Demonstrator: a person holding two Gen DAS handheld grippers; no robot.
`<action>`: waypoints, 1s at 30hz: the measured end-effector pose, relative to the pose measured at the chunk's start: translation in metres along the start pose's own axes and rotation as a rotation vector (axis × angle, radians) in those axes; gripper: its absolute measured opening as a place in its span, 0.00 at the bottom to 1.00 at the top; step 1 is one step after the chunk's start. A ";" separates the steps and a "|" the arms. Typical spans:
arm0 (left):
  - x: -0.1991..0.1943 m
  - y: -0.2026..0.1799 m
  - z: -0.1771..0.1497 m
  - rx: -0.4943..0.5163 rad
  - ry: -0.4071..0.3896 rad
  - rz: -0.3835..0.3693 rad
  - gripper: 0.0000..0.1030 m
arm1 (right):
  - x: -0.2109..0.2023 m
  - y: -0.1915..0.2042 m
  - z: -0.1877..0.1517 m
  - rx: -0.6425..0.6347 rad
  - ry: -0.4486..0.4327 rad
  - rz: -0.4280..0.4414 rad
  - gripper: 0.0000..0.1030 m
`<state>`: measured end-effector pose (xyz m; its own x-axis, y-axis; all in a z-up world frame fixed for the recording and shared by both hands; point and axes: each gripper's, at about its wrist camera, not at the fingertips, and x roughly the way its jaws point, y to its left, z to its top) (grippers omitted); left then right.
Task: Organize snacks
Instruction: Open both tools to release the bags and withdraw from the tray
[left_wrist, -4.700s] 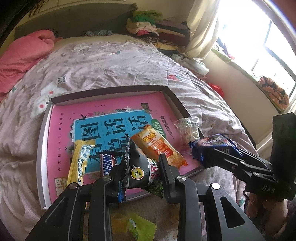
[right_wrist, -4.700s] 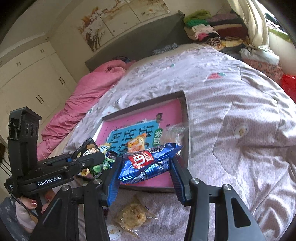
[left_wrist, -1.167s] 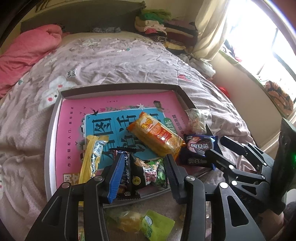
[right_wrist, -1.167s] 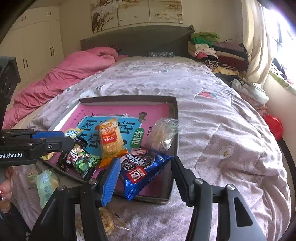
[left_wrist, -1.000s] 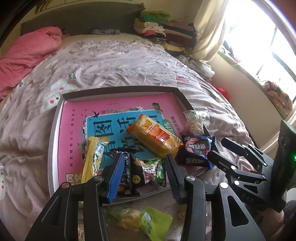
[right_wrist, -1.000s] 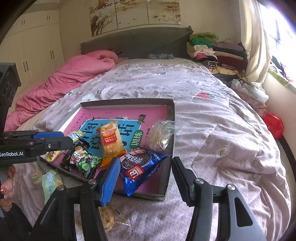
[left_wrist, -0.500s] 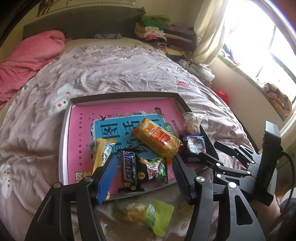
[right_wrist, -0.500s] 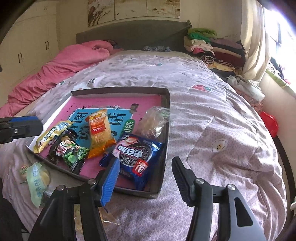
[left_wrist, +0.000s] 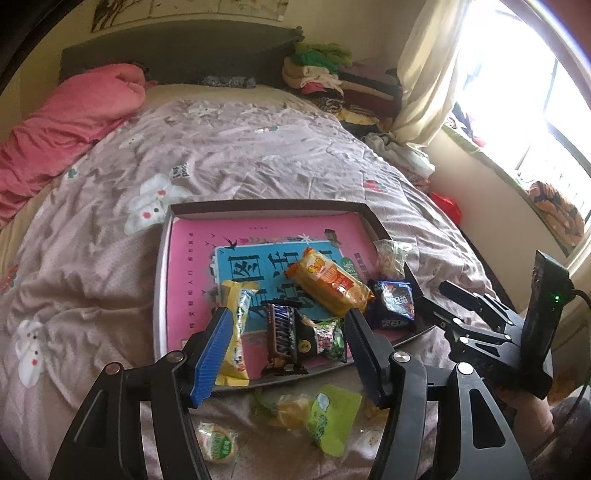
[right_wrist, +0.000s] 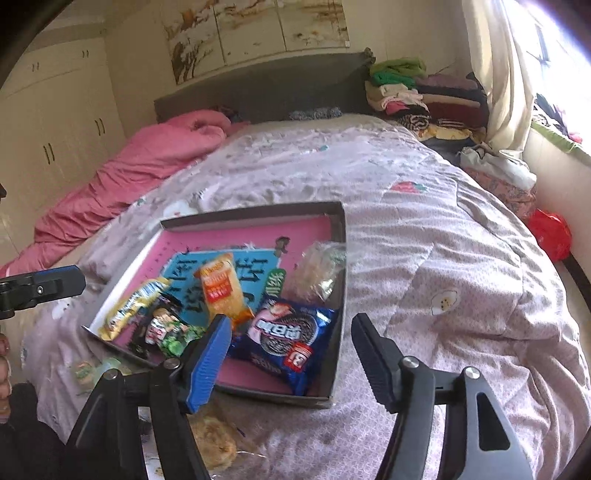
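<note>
Left wrist view. A bed under a mauve floral quilt (left_wrist: 229, 155) is filling the room; a pink duvet (left_wrist: 70, 122) is lying bunched at the far left, folded clothes (left_wrist: 332, 81) are piling by the dark headboard (left_wrist: 177, 55), and a curtained window is glaring at right. A shallow grey tray (left_wrist: 159, 295) with a pink printed base is sitting on the quilt. It is holding a yellow bar (left_wrist: 236, 325), a brown Snickers bar (left_wrist: 282, 336), a green-and-black packet (left_wrist: 325, 338), an orange biscuit pack (left_wrist: 328, 284), a blue cookie pack (left_wrist: 393, 304) and a clear bag (left_wrist: 391, 254) at the right rim. Outside the near rim, a green-labelled wrapper (left_wrist: 325, 413) and a round wrapped cake (left_wrist: 216, 443) are lying on the quilt. The left gripper (left_wrist: 288, 354) is hovering with jaws parted about halfway, gripping nothing.

Right wrist view. Cream wardrobes (right_wrist: 48, 122) and wall paintings (right_wrist: 258, 29) are showing behind the bed. The right gripper (right_wrist: 291, 354) is opening its jaws; the blue cookie pack (right_wrist: 288, 336) is lying in the tray's near right corner, free of the pads. A wrapped pastry (right_wrist: 216, 443) is lying outside the tray (right_wrist: 341, 236).
</note>
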<state>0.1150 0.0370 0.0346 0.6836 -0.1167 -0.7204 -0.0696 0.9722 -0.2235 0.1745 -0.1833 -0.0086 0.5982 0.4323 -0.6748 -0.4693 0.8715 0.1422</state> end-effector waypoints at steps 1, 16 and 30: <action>-0.001 0.001 0.000 0.000 -0.001 0.002 0.63 | -0.001 0.001 0.001 -0.003 -0.007 0.005 0.66; -0.012 0.008 -0.009 0.003 0.007 0.020 0.63 | -0.024 0.016 0.006 -0.028 -0.081 0.095 0.73; -0.008 -0.004 -0.029 0.067 0.049 0.028 0.63 | -0.034 0.026 -0.005 -0.041 -0.070 0.132 0.77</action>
<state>0.0883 0.0285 0.0223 0.6457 -0.0979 -0.7573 -0.0383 0.9863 -0.1601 0.1386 -0.1770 0.0143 0.5729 0.5590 -0.5995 -0.5721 0.7964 0.1959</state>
